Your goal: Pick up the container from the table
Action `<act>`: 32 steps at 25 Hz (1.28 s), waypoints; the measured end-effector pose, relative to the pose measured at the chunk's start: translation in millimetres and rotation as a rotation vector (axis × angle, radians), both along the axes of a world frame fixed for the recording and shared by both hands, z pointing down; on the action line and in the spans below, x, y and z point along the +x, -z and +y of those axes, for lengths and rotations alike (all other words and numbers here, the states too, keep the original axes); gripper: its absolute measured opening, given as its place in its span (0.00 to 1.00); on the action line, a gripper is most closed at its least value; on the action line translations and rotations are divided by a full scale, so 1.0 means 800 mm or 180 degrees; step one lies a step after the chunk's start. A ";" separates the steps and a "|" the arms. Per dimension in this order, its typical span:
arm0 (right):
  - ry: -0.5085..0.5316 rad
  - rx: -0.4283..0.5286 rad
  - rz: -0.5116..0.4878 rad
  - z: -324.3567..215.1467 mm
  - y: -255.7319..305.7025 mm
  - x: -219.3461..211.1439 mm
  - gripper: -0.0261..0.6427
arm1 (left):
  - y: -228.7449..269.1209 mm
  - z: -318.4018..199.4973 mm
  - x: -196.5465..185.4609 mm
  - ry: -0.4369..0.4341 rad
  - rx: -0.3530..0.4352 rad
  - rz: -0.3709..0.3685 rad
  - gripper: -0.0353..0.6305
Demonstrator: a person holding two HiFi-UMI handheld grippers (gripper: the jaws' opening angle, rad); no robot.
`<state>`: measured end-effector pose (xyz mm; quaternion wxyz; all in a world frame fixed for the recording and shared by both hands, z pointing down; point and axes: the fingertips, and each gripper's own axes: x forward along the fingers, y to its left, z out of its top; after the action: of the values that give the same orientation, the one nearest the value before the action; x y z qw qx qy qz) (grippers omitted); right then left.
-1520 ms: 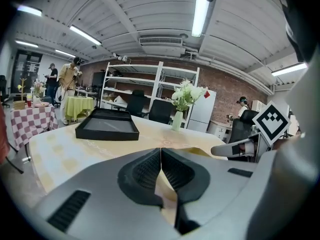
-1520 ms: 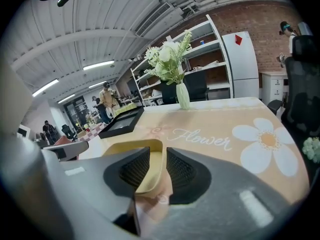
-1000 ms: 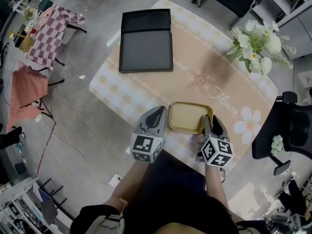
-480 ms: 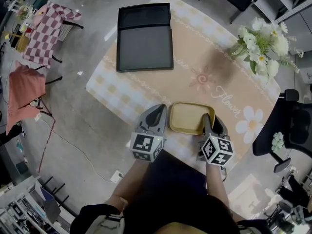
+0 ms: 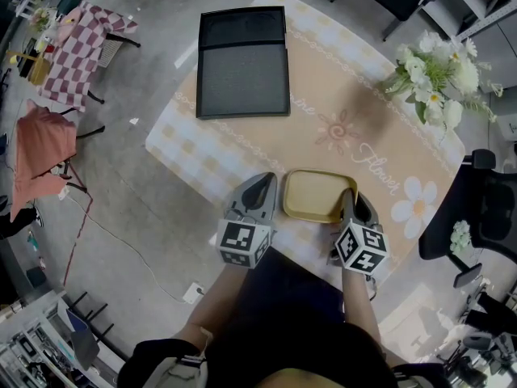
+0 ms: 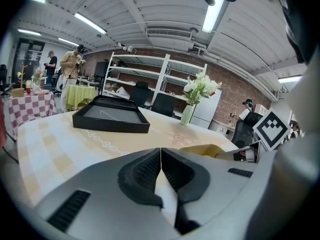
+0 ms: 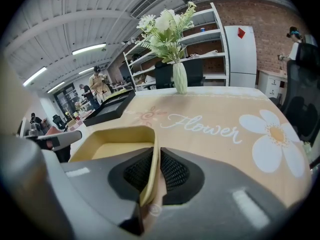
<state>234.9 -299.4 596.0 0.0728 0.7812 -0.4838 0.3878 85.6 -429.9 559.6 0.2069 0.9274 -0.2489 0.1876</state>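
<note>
Black and empty, the tray (image 5: 242, 63) lies at the far left of the table (image 5: 210, 160), where it was a second ago. Nearer, the left tongs (image 5: 260, 191) sit closed on nothing, just beside the yellow container (image 5: 317, 194). It stands empty at the table's near edge and has not been lifted. On its right, the right tongs (image 5: 349, 200), wide apart a second ago, are closing with their pads pinching the container's right wall. The grip looks made, so lifting should come next.
</note>
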 end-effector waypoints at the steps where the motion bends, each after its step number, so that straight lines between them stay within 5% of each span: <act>1: -0.0002 0.0001 0.0002 0.000 0.000 0.000 0.08 | 0.001 0.001 0.000 0.0001 0.0006 0.0003 0.07; 32: -0.0240 0.0285 0.0047 0.030 0.043 0.005 0.06 | 0.052 0.051 -0.013 -0.0113 0.0281 0.0160 0.07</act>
<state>239.2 -275.1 561.6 0.0267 0.8042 -0.4703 0.3624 74.9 -389.1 518.4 0.1685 0.9443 -0.2352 0.1566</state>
